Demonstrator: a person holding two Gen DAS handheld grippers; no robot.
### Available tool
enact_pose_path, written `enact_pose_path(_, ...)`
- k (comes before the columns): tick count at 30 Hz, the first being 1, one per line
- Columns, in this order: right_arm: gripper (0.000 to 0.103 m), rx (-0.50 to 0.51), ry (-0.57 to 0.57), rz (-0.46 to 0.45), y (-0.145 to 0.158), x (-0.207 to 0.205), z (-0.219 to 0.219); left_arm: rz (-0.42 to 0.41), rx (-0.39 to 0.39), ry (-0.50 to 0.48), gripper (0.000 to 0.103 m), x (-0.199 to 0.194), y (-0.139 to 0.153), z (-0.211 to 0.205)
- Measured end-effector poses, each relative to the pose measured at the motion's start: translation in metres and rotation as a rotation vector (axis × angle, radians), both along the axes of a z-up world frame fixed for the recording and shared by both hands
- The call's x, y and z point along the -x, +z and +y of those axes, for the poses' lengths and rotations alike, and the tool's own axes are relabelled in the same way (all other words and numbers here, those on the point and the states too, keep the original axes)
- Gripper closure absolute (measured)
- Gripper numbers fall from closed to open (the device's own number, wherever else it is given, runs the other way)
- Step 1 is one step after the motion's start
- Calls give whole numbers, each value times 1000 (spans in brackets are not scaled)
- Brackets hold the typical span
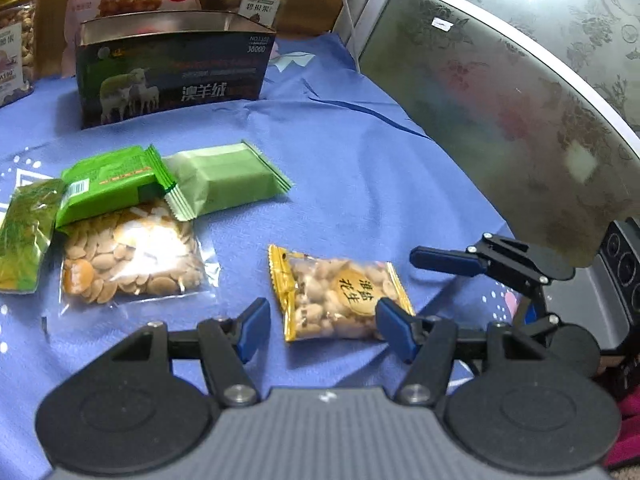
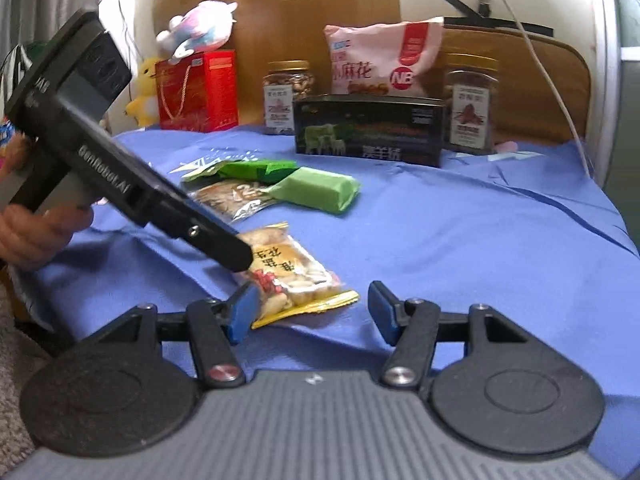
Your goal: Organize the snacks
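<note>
A yellow-edged clear peanut packet [image 1: 340,296] [image 2: 288,276] lies flat on the blue cloth [image 1: 360,160]. My left gripper [image 1: 324,328] is open and tilted down over it, one blue pad on each side and neither visibly pressing. In the right wrist view one of its black fingers [image 2: 224,246] reaches over the packet's far end. My right gripper [image 2: 312,314] is open, its jaws opening; the packet's yellow corner lies by its left pad, with nothing gripped. One of its blue fingers [image 1: 448,261] shows just right of the packet.
Left of the packet lie a clear bag of seeds [image 1: 132,256] and three green packets [image 1: 112,184]. A dark open box [image 1: 168,76], a pink snack bag [image 2: 380,60] and two jars [image 2: 286,96] stand at the back. A hand [image 2: 36,236] holds the left gripper.
</note>
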State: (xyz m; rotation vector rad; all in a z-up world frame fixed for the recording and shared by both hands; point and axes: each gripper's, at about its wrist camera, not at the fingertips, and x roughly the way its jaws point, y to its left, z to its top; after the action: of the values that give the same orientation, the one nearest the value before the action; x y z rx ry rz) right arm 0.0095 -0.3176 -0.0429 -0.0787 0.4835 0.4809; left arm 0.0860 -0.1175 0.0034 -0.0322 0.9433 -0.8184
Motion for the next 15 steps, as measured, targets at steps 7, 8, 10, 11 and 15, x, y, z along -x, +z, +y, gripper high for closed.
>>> enact_pose_path(7,41,-10,1,32,-8,5,3,18,30,13,45,-10,2,1)
enact_pose_path(8,41,-16,-2,43,-9,6,3,25,25,7,47,-10,-1,-1)
enact_pose_path(10,45,-28,-1,44,-11,4,7,23,18,-3,52,-7,-5,-4)
enact_pose_path(11,47,-26,7,45,-11,2,10,8,6,-5,52,-4,-5,-6)
enact_pose_path(15,60,-4,22,33,-9,0,17,14,15,-8,56,-3,-3,-4)
